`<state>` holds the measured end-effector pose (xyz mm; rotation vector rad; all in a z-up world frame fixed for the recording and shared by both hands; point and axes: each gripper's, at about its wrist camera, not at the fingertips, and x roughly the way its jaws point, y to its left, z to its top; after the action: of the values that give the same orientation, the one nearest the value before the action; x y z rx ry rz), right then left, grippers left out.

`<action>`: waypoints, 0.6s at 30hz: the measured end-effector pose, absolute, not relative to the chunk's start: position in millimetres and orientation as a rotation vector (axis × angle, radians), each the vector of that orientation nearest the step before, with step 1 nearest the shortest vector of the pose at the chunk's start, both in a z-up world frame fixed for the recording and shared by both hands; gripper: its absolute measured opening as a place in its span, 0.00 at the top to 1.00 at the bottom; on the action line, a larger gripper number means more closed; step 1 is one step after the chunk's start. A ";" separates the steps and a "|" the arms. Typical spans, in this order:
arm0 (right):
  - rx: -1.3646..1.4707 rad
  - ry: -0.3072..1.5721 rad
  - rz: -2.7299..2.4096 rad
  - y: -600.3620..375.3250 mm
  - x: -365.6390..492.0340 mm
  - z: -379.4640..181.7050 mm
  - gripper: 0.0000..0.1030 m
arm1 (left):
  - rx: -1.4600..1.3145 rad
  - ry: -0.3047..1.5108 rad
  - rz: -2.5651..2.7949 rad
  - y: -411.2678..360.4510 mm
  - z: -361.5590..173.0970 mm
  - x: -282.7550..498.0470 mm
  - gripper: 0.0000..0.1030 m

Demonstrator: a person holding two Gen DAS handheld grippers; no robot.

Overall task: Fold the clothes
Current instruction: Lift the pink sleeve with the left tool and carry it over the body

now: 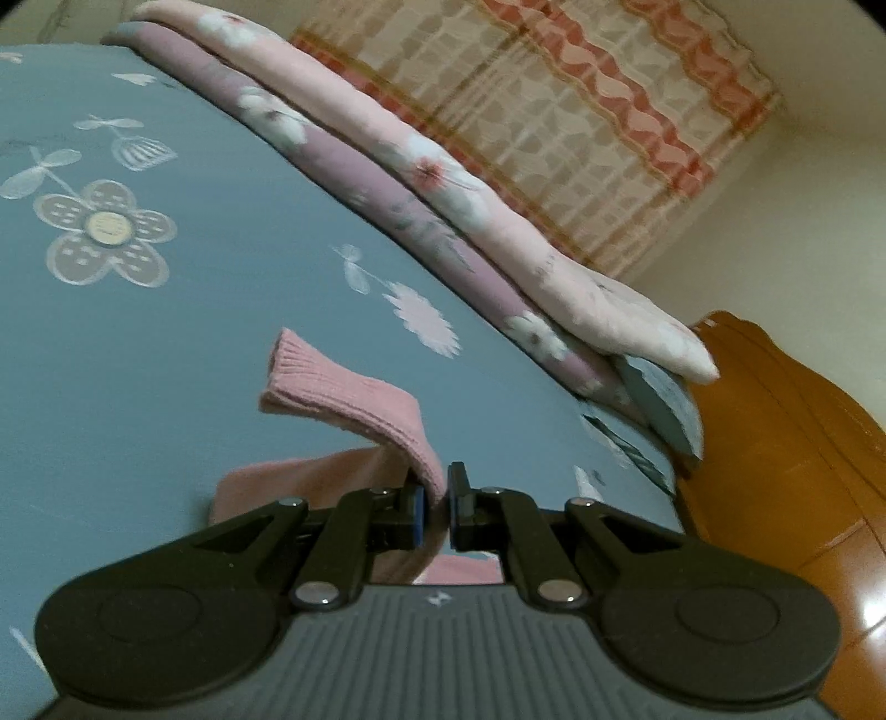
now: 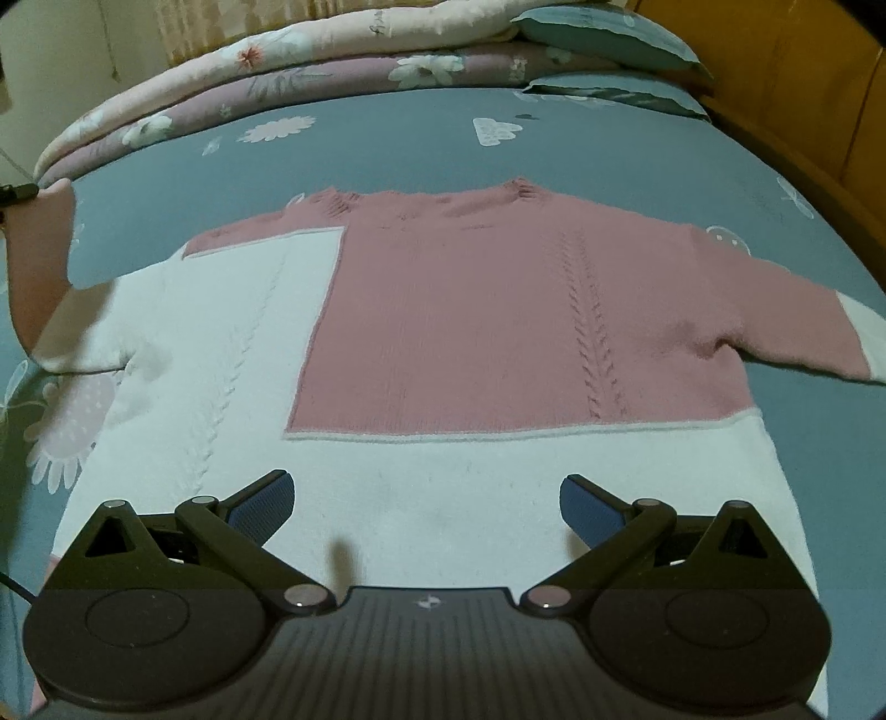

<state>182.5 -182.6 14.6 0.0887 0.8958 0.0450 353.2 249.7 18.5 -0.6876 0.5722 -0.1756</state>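
Observation:
A pink and white knit sweater [image 2: 476, 310] lies flat on the bed, neckline toward the far side. Its right-hand sleeve [image 2: 792, 327] is spread out sideways. The sleeve on the left [image 2: 44, 266] is lifted off the sheet. In the left wrist view my left gripper [image 1: 437, 498] is shut on that pink sleeve [image 1: 382, 410], just behind its ribbed cuff [image 1: 299, 371], which hangs beyond the fingers. My right gripper [image 2: 426, 504] stands open above the white hem [image 2: 443, 487] with nothing between its blue pads [image 2: 266, 498].
The bed has a blue-grey sheet [image 2: 398, 138] printed with flowers. Folded pink and purple quilts [image 2: 266, 72] and a pillow [image 2: 603, 39] lie along the far side. A wooden bed frame [image 1: 775, 443] borders the mattress, and a patterned curtain [image 1: 554, 122] hangs behind.

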 end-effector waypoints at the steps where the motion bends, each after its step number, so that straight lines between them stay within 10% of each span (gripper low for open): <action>1: 0.092 0.895 0.046 -183.5 181.5 14.4 0.00 | -0.685 0.575 -0.193 243.5 20.5 354.2 0.95; 18: 0.092 0.866 0.031 -201.9 160.5 18.0 0.00 | -0.641 0.582 -0.472 130.8 48.6 374.1 0.95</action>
<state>160.5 -201.9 18.0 0.0918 0.8664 0.0314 374.1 130.8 48.6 -0.6408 0.5824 -0.4723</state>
